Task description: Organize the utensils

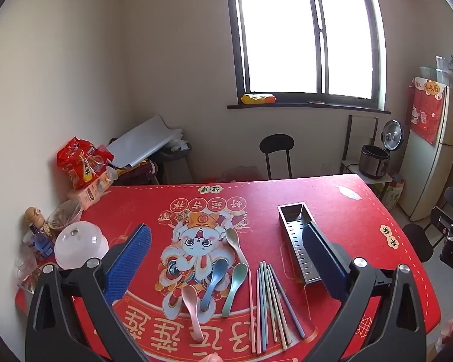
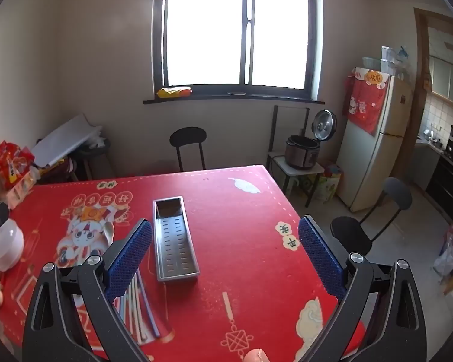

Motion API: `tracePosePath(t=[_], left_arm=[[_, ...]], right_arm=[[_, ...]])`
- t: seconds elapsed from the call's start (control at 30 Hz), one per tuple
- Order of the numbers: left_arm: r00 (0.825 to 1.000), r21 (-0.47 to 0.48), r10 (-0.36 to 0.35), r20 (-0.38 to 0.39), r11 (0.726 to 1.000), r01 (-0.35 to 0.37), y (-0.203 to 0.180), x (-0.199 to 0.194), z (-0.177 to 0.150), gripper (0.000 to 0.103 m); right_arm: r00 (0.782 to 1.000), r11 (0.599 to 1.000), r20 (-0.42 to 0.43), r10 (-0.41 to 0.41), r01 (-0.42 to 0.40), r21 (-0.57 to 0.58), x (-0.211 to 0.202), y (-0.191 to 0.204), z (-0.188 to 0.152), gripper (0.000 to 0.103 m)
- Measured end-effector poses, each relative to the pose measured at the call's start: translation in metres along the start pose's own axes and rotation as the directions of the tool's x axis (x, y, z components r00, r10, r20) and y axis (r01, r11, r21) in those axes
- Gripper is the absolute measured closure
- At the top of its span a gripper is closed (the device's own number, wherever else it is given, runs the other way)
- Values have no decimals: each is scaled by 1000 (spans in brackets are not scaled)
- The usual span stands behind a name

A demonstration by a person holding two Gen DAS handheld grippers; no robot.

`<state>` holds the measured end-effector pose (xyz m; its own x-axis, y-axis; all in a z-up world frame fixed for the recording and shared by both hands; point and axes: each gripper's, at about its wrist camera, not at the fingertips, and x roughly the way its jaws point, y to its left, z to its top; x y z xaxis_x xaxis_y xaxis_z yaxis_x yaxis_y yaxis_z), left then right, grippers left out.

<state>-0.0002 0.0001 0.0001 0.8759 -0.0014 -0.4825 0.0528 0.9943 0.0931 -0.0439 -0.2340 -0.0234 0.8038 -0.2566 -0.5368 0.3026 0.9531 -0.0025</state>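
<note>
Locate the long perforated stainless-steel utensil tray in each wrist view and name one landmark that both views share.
Left wrist view: the long perforated stainless-steel utensil tray lies right of centre, partly behind the right-hand blue finger pad.
Right wrist view: the tray lies just left of centre, fully visible.
Shared landmark: the black round-backed chair behind the table.

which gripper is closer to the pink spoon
Left. The pink spoon lies between the left gripper's open jaws; the right gripper hovers over the metal tray.
</note>
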Motion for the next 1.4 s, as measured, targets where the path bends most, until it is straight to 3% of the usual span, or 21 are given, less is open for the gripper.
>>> tracePosePath(t=[1.4], left_arm=[[999,21,12,-35,1000,-11,0,9,-12,5]], right_arm=[[999,999,-34,-33,33,-5,18,3,-8,9]])
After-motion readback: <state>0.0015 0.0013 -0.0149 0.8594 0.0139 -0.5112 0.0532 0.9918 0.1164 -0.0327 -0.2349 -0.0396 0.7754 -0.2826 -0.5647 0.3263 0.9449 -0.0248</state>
